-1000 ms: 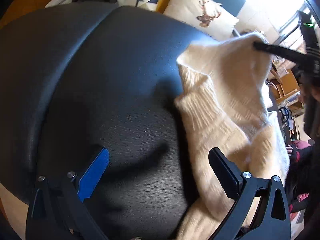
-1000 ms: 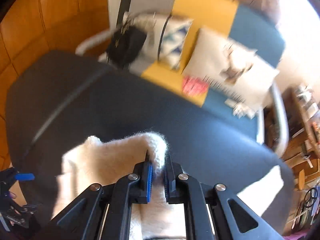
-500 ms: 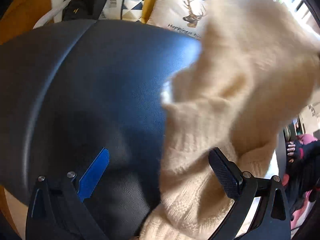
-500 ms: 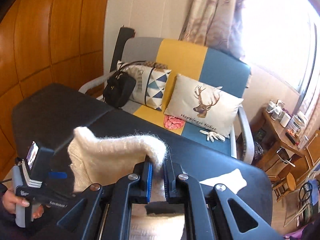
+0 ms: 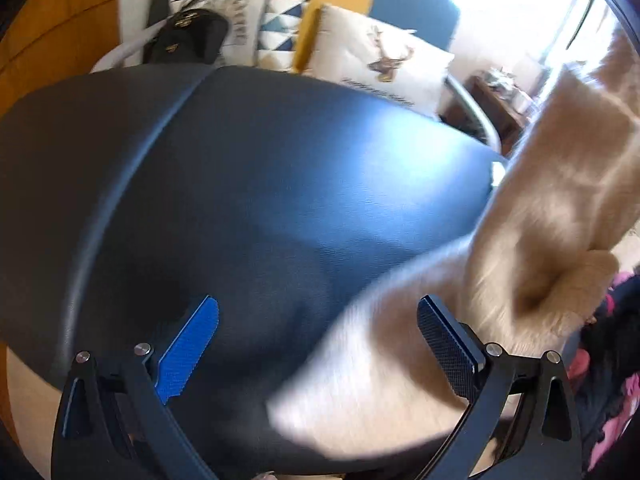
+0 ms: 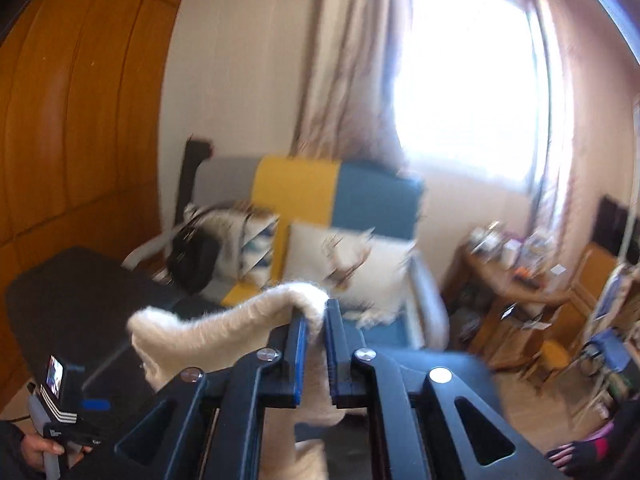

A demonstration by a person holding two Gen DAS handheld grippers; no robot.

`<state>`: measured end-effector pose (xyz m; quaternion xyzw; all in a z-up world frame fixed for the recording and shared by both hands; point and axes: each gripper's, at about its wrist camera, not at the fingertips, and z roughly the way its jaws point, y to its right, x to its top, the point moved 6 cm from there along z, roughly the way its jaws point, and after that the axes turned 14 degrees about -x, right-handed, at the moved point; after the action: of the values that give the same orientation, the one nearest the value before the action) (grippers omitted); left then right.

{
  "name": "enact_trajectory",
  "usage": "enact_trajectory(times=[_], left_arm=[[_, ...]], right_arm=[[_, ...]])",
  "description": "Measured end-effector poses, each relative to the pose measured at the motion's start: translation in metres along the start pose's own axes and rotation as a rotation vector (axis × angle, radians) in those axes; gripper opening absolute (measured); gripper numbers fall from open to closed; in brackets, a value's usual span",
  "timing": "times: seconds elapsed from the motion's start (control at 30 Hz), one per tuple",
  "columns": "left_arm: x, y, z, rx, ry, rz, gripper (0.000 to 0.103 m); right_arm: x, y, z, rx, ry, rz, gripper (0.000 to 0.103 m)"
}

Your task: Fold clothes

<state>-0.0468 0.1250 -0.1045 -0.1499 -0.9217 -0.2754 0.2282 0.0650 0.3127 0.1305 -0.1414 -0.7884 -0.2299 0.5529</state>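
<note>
A black padded counter (image 5: 248, 200) fills the foreground of a sunlit room, with a yellow-and-blue sofa (image 6: 332, 192) and a deer-print cushion (image 5: 384, 60) behind it under a bright window (image 6: 464, 80). The cream sweater (image 5: 540, 216) hangs lifted off the counter at its right side, its lower part trailing down toward the near edge. The right gripper (image 6: 315, 320) has its fingers clenched on a fuzzy edge of the sweater (image 6: 248, 320), held up in the air. The left gripper (image 5: 316, 344) has its fingers spread wide and grasps nothing; blurred knit lies between and just beyond them. The risk I see: only one thin pinch carries the whole garment, so the fluffy knit could slide out and drop in a heap. If the left fingers close on a bunched layer instead of a clean edge, the sweater may land twisted on the counter.
</note>
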Motion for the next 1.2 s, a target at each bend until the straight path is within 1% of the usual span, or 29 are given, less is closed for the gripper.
enact_trajectory(times=[0.07,0.13,0.17,0.23,0.27,0.3,0.33,0.37,0.43,0.5,0.53,0.6,0.67,0.7,0.73,0.8,0.83,0.87,0.9,0.97,1.0,1.03,1.1,1.17,1.2], left_arm=[[0.007,0.018,0.005,-0.037,-0.008,0.037,0.101],[0.018,0.032,0.016,-0.064,-0.015,0.078,0.101],[0.025,0.036,0.026,-0.07,-0.017,0.101,0.101],[0.037,0.038,0.038,-0.072,-0.016,0.136,0.101],[0.033,0.038,0.035,-0.075,-0.02,0.141,0.101],[0.028,0.039,0.033,-0.081,-0.025,0.142,0.101],[0.021,0.035,0.03,-0.086,-0.028,0.144,0.101],[0.017,0.032,0.034,-0.081,-0.038,0.147,0.101],[0.011,0.027,0.046,-0.068,-0.065,0.151,0.101],[0.004,0.022,0.055,-0.062,-0.099,0.151,0.101],[-0.002,0.019,0.056,-0.065,-0.122,0.149,0.101],[-0.009,0.015,0.06,-0.074,-0.152,0.142,0.101],[-0.011,0.021,0.062,-0.087,-0.15,0.165,0.101],[-0.01,0.027,0.062,-0.073,-0.136,0.206,0.101],[-0.01,0.033,0.063,-0.054,-0.12,0.252,0.101],[-0.01,0.045,0.066,-0.048,-0.098,0.334,0.101],[-0.01,0.051,0.066,-0.044,-0.083,0.368,0.101],[-0.01,0.054,0.065,-0.046,-0.062,0.379,0.101],[-0.009,0.056,0.064,-0.049,-0.041,0.385,0.101],[-0.008,0.058,0.064,-0.069,-0.003,0.381,0.101],[-0.008,0.058,0.067,-0.08,-0.007,0.374,0.101],[-0.01,0.058,0.071,-0.084,-0.026,0.367,0.101],[-0.012,0.05,0.082,-0.077,-0.058,0.337,0.101],[-0.013,0.044,0.09,-0.067,-0.078,0.312,0.101],[-0.014,0.042,0.093,-0.062,-0.08,0.304,0.101]], right_arm=[[0.024,0.028,-0.022,-0.113,0.058,0.005,0.0],[0.045,0.055,-0.028,-0.224,0.08,0.014,0.0],[0.049,0.065,-0.022,-0.249,0.061,0.02,0.003],[0.045,0.079,0.003,-0.243,-0.027,0.031,0.004],[0.039,0.082,0.016,-0.226,-0.068,0.033,0.01],[0.021,0.078,0.035,-0.172,-0.142,0.021,0.019],[0.001,0.071,0.052,-0.113,-0.224,0.009,0.021],[-0.02,0.063,0.064,-0.064,-0.287,0.003,0.023],[-0.076,0.035,0.083,0.052,-0.417,-0.034,0.025],[-0.125,0.01,0.09,0.138,-0.513,-0.067,0.025],[-0.148,-0.001,0.092,0.178,-0.556,-0.081,0.025],[-0.178,-0.016,0.09,0.235,-0.605,-0.103,0.027],[-0.192,-0.03,0.084,0.286,-0.622,-0.144,0.027],[-0.193,-0.035,0.078,0.307,-0.61,-0.159,0.027],[-0.192,-0.038,0.074,0.324,-0.601,-0.174,0.028],[-0.185,-0.044,0.062,0.351,-0.568,-0.233,0.03],[-0.183,-0.047,0.057,0.364,-0.555,-0.255,0.031],[-0.182,-0.051,0.052,0.38,-0.552,-0.269,0.033],[-0.184,-0.054,0.048,0.387,-0.546,-0.287,0.038],[-0.189,-0.062,0.04,0.396,-0.535,-0.331,0.043],[-0.191,-0.065,0.038,0.399,-0.535,-0.357,0.044],[-0.194,-0.067,0.039,0.377,-0.532,-0.39,0.044],[-0.207,-0.071,0.055,0.335,-0.539,-0.454,0.044],[-0.224,-0.075,0.078,0.294,-0.576,-0.487,0.044],[-0.23,-0.077,0.088,0.286,-0.597,-0.483,0.039]])
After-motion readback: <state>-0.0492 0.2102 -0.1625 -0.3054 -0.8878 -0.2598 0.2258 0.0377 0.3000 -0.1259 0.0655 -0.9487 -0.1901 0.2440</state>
